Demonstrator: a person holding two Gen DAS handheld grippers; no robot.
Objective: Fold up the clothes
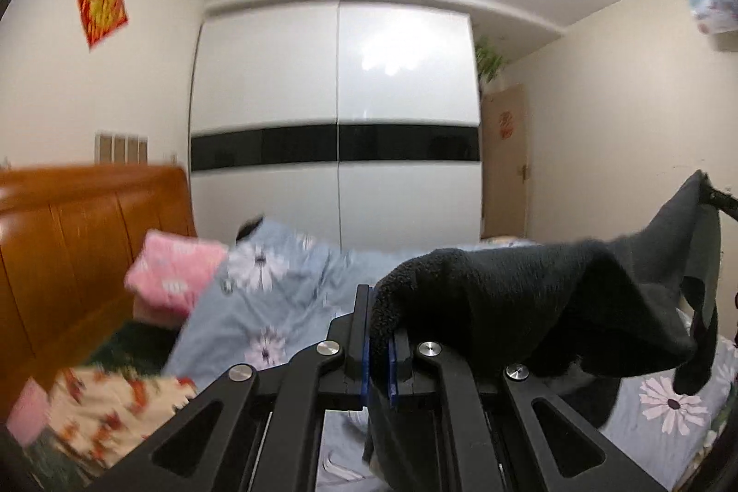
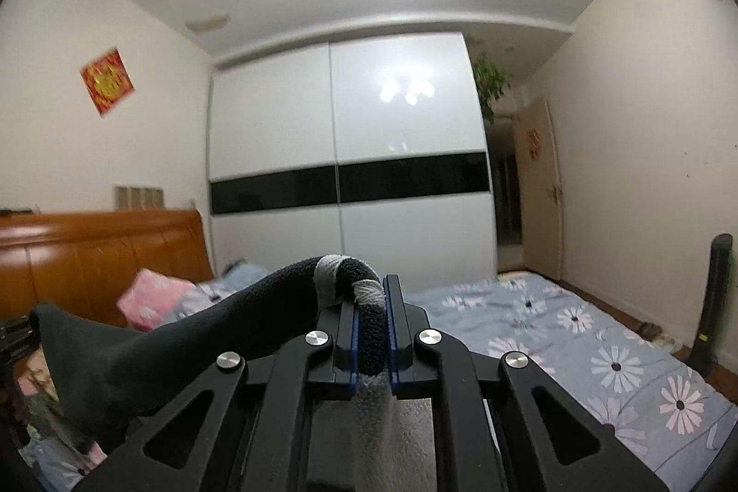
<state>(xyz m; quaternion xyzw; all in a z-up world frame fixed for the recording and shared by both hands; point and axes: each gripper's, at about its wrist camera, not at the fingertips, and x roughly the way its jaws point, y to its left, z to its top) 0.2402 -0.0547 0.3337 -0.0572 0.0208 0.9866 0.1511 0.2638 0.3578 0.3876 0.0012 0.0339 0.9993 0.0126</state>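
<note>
A dark fleecy garment [image 1: 553,307] hangs in the air, stretched between my two grippers above the bed. My left gripper [image 1: 379,335] is shut on one edge of it; the cloth drapes to the right toward the other gripper at the frame edge. In the right wrist view my right gripper [image 2: 371,326] is shut on the garment's [image 2: 184,335] other edge, which has grey-white trim, and the cloth runs off to the left. The garment's lower part is hidden below both views.
A bed with a blue flowered cover [image 2: 576,335] lies below. A pink pillow [image 1: 175,275] and a wooden headboard [image 1: 83,243] are at the left, patterned cloth [image 1: 106,409] at lower left. A white wardrobe [image 1: 336,132] stands ahead, a door [image 2: 539,187] at right, a black tower [image 2: 712,307] far right.
</note>
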